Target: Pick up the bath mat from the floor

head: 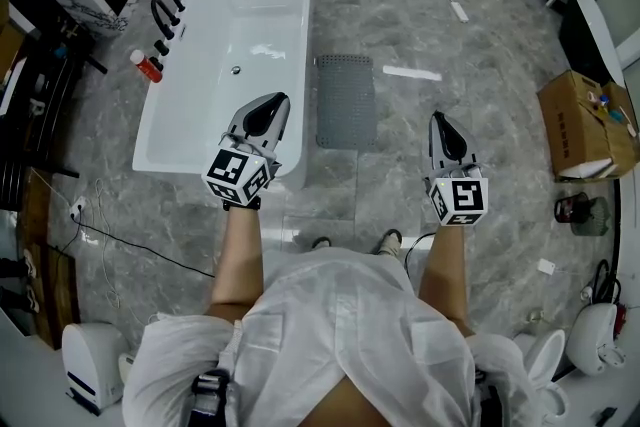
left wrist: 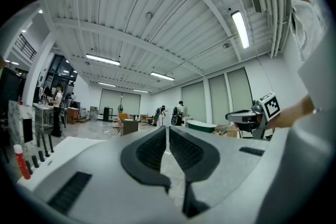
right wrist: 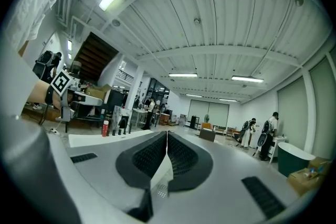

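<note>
Bath mat (head: 345,101) lies flat ahead, between left gripper (head: 278,105) and right gripper (head: 437,121). Both are closed and empty. Nothing is picked up yet.

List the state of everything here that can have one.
Tub: empty.
Mat: flat on the floor beside the tub, not yet picked up.
Left gripper: shut, empty.
Right gripper: shut, empty.
Box: open.
Bottle: upright, capped.

White shirt (head: 340,315); grey tongs (head: 270,115), black-and-white marker cubes (head: 240,177)
</note>
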Tool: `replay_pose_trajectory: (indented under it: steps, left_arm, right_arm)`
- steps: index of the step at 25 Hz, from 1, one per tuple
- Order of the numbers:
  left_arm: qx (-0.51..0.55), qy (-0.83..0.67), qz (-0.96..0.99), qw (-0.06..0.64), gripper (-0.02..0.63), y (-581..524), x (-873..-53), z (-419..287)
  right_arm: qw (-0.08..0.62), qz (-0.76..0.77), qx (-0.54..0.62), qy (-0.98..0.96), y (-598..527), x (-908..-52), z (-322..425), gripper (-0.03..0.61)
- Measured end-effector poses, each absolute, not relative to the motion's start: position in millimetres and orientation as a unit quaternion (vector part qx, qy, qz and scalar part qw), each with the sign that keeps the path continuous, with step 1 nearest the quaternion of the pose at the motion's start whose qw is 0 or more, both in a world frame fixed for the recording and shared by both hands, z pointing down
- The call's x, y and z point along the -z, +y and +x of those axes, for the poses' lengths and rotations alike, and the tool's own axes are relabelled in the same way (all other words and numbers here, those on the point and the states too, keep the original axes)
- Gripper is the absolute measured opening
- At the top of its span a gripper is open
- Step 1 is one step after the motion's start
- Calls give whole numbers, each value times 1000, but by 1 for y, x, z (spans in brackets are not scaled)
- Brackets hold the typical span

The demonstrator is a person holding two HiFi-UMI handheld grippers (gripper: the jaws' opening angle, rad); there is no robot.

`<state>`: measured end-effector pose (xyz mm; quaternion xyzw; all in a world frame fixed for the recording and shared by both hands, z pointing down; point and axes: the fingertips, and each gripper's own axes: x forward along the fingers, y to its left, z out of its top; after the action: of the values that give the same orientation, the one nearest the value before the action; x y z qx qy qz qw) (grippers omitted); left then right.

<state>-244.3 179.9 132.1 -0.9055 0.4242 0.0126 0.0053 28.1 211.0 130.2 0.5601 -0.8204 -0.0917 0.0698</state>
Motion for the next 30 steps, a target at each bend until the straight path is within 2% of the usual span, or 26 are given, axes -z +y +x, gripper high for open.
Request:
replay_pose_trajectory:
  steps: [19,30]
  left_arm:
    - [-10,427,-904,0,26,168,-138,-252]
    - [-5,412,-911,-18,26,164,-156,-234]
  right_arm:
    - [84,553,89,-824,197,-139,22,28]
    - [109,559,79,-819,199,-150,40,28]
